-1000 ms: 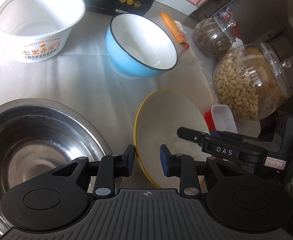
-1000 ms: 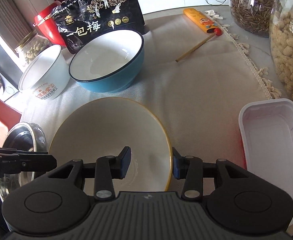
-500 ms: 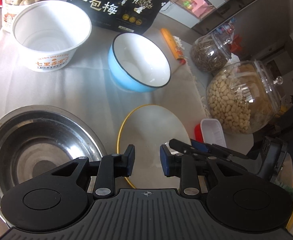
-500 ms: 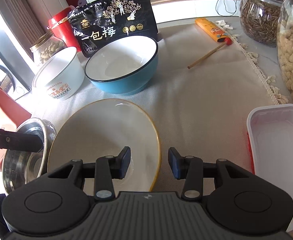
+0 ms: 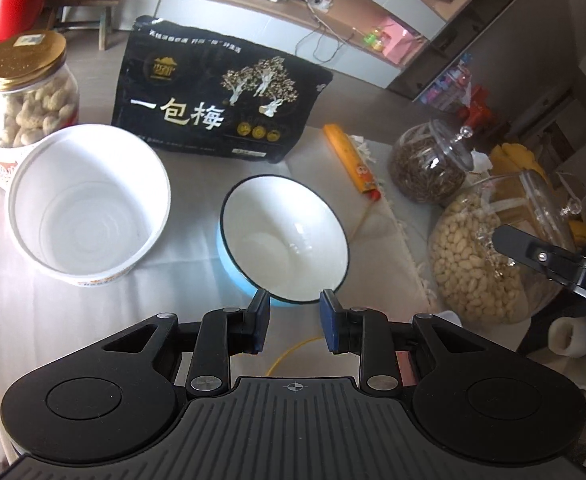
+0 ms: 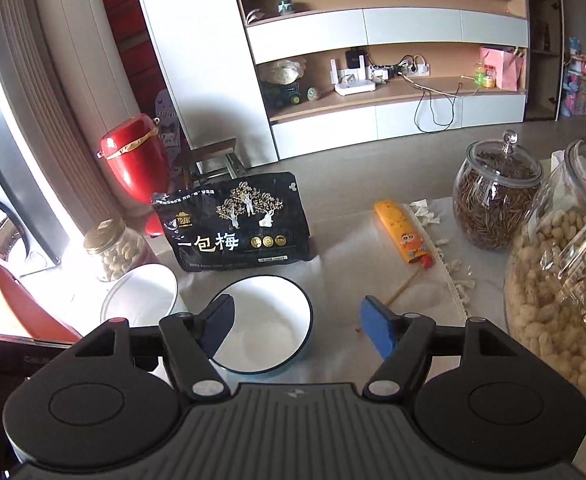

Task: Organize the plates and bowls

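A blue bowl with a white inside stands on the white cloth, just beyond my left gripper, which is open and empty above the table. A white paper tub stands to its left. A sliver of the yellow-rimmed plate shows under the left gripper. My right gripper is open wide and empty, raised above the blue bowl, with the white tub at its left. The steel bowl is out of view.
A black snack bag stands behind the bowls. A peanut jar is at far left. Two glass jars, seeds and peanuts, stand at right. An orange packet and a stick lie on the cloth.
Both grippers have risen and tilted up, away from the yellow-rimmed plate. The right gripper has opened wider. The steel bowl and most of the plate have dropped out of view.
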A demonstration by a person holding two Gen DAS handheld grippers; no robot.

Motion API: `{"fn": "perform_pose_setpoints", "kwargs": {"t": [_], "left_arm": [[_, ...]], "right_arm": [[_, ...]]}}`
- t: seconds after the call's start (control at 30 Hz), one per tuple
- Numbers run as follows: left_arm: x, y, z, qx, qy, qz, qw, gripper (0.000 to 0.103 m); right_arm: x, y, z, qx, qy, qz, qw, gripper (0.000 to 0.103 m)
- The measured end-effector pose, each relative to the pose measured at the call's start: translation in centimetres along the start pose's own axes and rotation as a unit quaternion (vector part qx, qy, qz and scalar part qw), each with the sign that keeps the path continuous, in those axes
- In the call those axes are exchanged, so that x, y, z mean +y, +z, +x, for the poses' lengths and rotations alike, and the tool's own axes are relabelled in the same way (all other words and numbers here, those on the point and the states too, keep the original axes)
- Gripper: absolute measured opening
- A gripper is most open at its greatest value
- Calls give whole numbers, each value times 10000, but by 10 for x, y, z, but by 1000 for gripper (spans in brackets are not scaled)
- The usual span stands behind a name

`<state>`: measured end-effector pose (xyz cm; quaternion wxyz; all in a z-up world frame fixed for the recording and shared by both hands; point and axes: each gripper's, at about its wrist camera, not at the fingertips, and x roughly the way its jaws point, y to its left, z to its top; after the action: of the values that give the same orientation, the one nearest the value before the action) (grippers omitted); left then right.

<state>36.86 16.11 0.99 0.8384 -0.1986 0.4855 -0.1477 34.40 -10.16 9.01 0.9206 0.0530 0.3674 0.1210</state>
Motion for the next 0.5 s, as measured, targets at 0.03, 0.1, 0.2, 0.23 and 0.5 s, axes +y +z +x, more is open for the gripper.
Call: {"fn": "perform_pose_setpoints", "kwargs": {"t": [0.03,0.1,0.2,0.23,0.5], "left_arm": [[9,3,10,22,46,-99,9999,30],[24,7,26,-2,94,-255,9996,30],[42,10,39,15,50,-325,9995,30],[45,10,41,10,-1,-371,9993,30],[57,24,68,75,-175,-735,9971,30]], "right_arm": [[2,3,7,40,-93,-53,9999,70],[6,4,24,213,-198,-117,9995,70],[10,-5,59,581,-194,-211,9979,70],[11,-8,70,660,-245,-224,9973,70],[19,-20,152,1206,-561,-448,9901,71]]}}
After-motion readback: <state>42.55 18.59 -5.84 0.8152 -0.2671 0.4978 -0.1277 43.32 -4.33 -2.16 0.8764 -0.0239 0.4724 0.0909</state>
